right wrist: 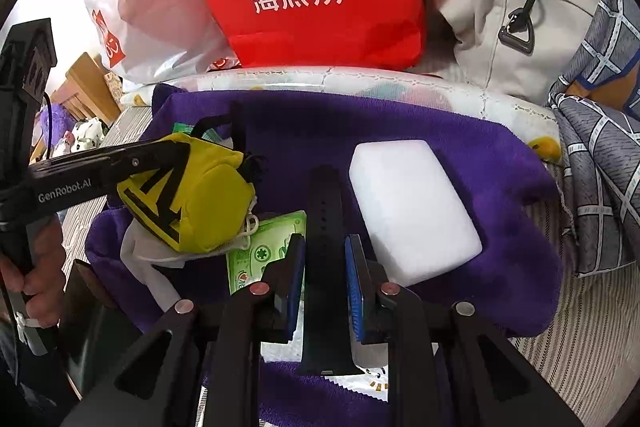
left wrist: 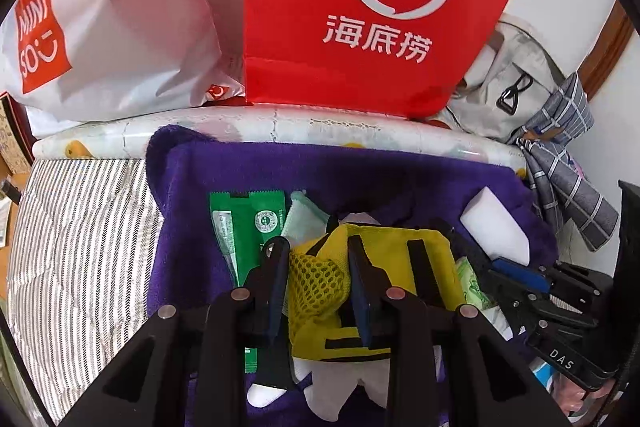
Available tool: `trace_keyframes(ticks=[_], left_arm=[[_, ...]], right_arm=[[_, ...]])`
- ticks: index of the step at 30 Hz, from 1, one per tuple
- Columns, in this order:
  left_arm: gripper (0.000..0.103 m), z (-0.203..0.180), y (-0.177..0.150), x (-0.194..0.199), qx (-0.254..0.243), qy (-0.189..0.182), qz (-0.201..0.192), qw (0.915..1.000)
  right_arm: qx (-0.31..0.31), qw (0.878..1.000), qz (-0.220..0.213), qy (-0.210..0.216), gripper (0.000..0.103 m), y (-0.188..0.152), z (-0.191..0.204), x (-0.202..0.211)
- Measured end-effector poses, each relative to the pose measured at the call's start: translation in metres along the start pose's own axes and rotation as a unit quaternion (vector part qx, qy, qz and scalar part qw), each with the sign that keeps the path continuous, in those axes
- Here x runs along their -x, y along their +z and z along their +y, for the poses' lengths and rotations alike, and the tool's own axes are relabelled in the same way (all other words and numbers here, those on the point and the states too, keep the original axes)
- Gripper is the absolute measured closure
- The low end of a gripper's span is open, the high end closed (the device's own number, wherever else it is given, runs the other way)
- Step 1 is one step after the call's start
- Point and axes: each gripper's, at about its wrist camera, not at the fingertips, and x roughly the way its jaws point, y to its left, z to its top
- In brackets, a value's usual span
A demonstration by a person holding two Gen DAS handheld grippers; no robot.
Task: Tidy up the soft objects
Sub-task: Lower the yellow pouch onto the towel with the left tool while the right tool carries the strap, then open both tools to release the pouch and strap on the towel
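Claws both gripping: left claw point(left wrist: 320, 263) clamps yellow pouch point(left wrist: 376, 267), right claw point(right wrist: 325, 275) pinches black strap point(right wrist: 325, 227); best set down gently on purple towel point(right wrist: 500, 211)

Purple towel point(right wrist: 500, 155) on striped bed point(left wrist: 80, 227)

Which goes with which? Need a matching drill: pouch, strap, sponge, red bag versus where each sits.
1 pouch
2 strap
3 sponge
4 red bag

A lying free on the towel
B in the left gripper
C standing behind the towel
D in the right gripper

Pairs: 1-B, 2-D, 3-A, 4-C.
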Motion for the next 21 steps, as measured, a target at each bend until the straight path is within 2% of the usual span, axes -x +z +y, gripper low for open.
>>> trace_keyframes(ticks=[5,7,9,12,15,21], left_arm=[[0.074,-0.001,-0.001,-0.001,-0.006,0.000,0.002,1.0000],[0.069,-0.001,-0.001,-0.001,-0.003,-0.006,0.004,1.0000],[0.061,-0.001,-0.001,-0.001,-0.002,-0.011,0.004,0.9999],[0.059,-0.001,-0.001,0.003,-0.006,-0.008,0.002,0.9999],[0.049,0.000,0.001,0.011,0.001,-0.009,-0.003,0.9999],[0.045,-0.003,-0.002,0.039,-0.001,-0.003,-0.021,0.9998]], right_arm=[[0.003,1.000,0.003,-0.001,0.081,0.000,0.001,-0.001],[0.007,1.000,0.002,0.001,0.075,0.000,0.003,0.001],[0.005,1.000,0.002,0.001,0.060,0.000,0.003,0.003],[0.004,1.000,-0.004,0.006,0.059,0.002,0.005,0.008],[0.001,1.000,0.000,0.008,0.058,0.003,0.007,0.012],[-0.008,1.000,-0.023,-0.004,0.058,-0.001,0.012,0.037]])
